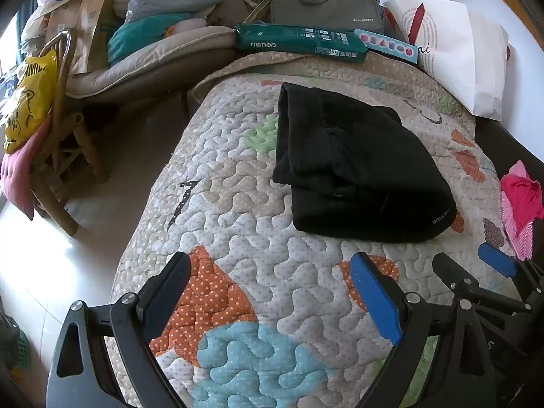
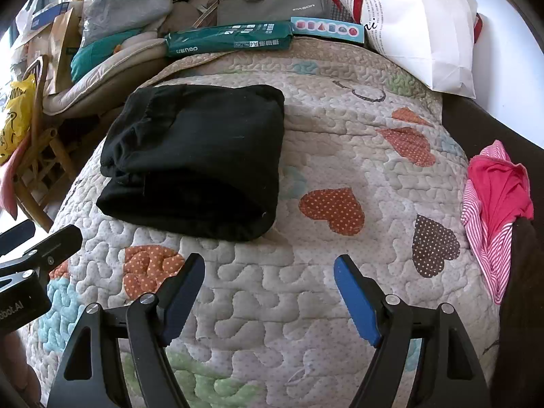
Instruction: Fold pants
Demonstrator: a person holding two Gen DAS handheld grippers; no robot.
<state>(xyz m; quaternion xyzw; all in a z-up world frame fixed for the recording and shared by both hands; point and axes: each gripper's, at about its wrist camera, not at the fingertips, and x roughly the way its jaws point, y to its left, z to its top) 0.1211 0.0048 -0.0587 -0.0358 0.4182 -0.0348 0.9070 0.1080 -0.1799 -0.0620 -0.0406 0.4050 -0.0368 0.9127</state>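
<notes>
Blue-padded jaws closest to me: my left gripper [image 1: 272,292] stands wide apart, nothing between its fingers, hovering over the quilt [image 1: 238,204]. My right gripper [image 2: 270,292] likewise gapes wide and holds nothing, over bare quilting. Both sit short of the garment, not touching it.

Beyond them, mid-quilt: the black pants [image 2: 197,163], lying in a compact, roughly square bundle of several layers. One rounded fold edge faces me; the bunched end, which looks like the gathered waistband, lies toward the chair side. By the look of it the fold is essentially done.

Handling note (judgement): soft, thick knit, limp, moderately light; layers will slip over each other and the stack will sag if lifted from one corner. If tidying is needed, I would pinch through all layers at the near fold edge, one gripper toward each corner.

Farther back: a green paper ream [image 2: 231,39], a grey laptop bag [image 2: 272,0], a white paper bag [image 2: 425,34]. Pink striped clothing [image 2: 493,210] lies at the quilt's right margin.
</notes>
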